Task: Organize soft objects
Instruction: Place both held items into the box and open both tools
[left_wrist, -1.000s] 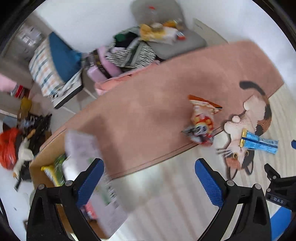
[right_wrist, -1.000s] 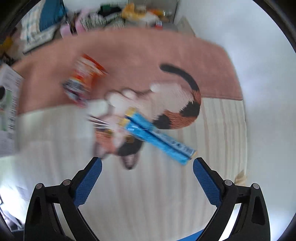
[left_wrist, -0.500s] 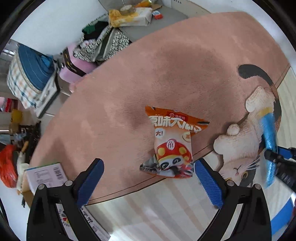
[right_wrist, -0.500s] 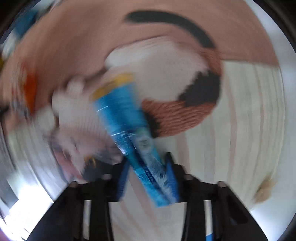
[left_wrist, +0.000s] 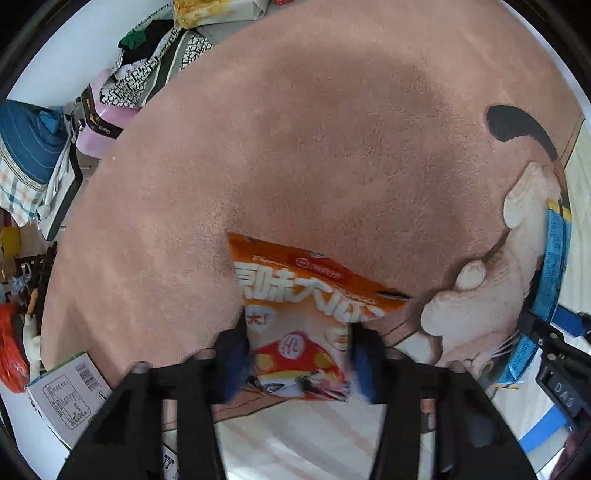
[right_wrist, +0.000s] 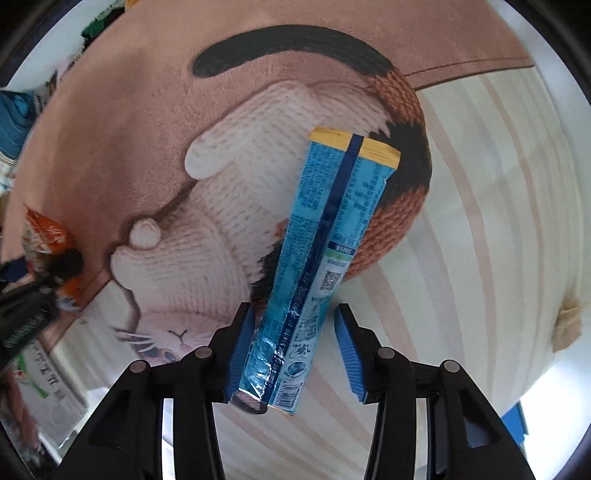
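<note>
An orange snack bag (left_wrist: 299, 317) lies at the near edge of the pink rug (left_wrist: 295, 147). My left gripper (left_wrist: 297, 363) is closed on its lower end, both blue pads against its sides. A long blue packet (right_wrist: 317, 251) with a yellow end lies on the cat picture (right_wrist: 207, 251). My right gripper (right_wrist: 293, 350) straddles its near end; the left pad touches it, the right pad stands apart. The blue packet also shows in the left wrist view (left_wrist: 554, 266), and the snack bag in the right wrist view (right_wrist: 44, 236).
A cardboard box (left_wrist: 70, 391) sits at the left near the rug edge. Piled clothes and bags (left_wrist: 147, 66) and a blue checked bundle (left_wrist: 26, 155) lie beyond the rug's far left. Striped pale flooring (right_wrist: 480, 258) lies to the right.
My left gripper moved down onto the snack bag and closed on it. My right gripper came down over the blue packet's end, narrowed, and the packet now points straight ahead.
</note>
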